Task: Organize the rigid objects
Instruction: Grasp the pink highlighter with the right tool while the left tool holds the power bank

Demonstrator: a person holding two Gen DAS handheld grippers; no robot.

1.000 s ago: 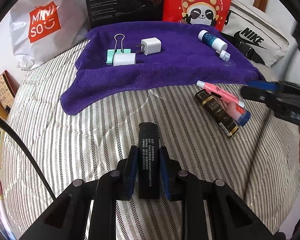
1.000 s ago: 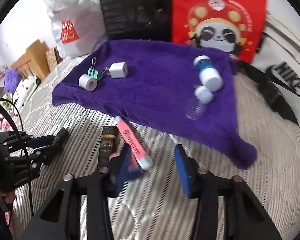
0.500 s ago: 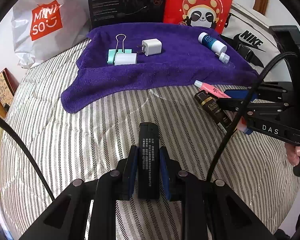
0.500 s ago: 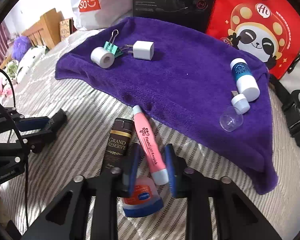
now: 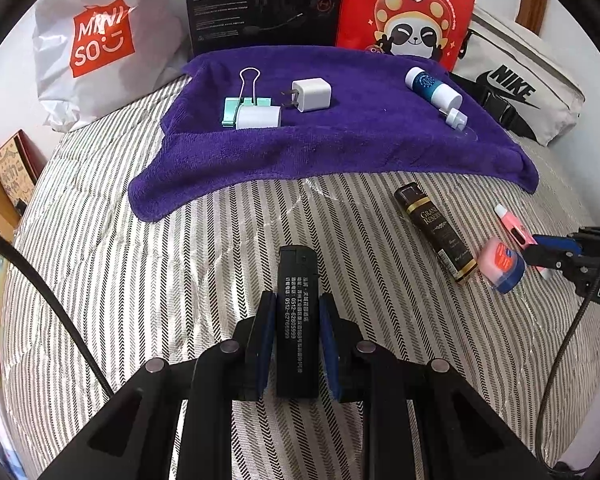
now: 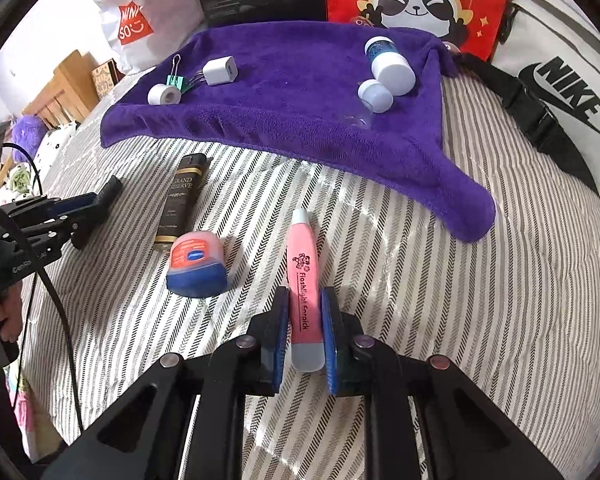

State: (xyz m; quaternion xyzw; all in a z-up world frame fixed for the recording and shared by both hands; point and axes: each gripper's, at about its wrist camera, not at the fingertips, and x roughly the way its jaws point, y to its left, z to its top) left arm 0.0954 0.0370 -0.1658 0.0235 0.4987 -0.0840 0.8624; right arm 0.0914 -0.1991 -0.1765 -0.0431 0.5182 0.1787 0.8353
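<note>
Nearest to us, our left claw (image 5: pixel 296 344) is clamped on a black lighter (image 5: pixel 297 312) with white print along its side; the lighter sticks out forward past the blue pads, above the striped bed cover (image 5: pixel 180 280). Our right claw (image 6: pixel 306 332) is pinched shut on the grey end of a pink flashlight earpick (image 6: pixel 305 280), whose tip points away toward the towel.

Just left of the earpick in the right wrist view lies a small pink tub with a blue lid (image 6: pixel 196 264) on its side, and touching or very nearly touching it, a dark slim bottle with gold lettering (image 6: pixel 182 200) lies lengthwise on the bed cover. In the left wrist view the same tub (image 5: pixel 502 266) sits against the bottle's near end.

Farther back a purple towel (image 5: pixel 340 148) is spread over the bed. On its left part a white tape roll (image 5: pixel 258 117) rests against a green binder clip (image 5: pixel 232 106), with a white charger plug (image 5: pixel 312 95) just beside them. On its right part a blue-and-white bottle (image 5: pixel 432 87) lies near a small white cap (image 5: pixel 456 117).

Behind the towel stand a white Miniso bag (image 5: pixel 100 40), a black box (image 5: pixel 264 0), a red panda bag (image 5: pixel 408 8) and a white Nike bag (image 5: pixel 516 88).
</note>
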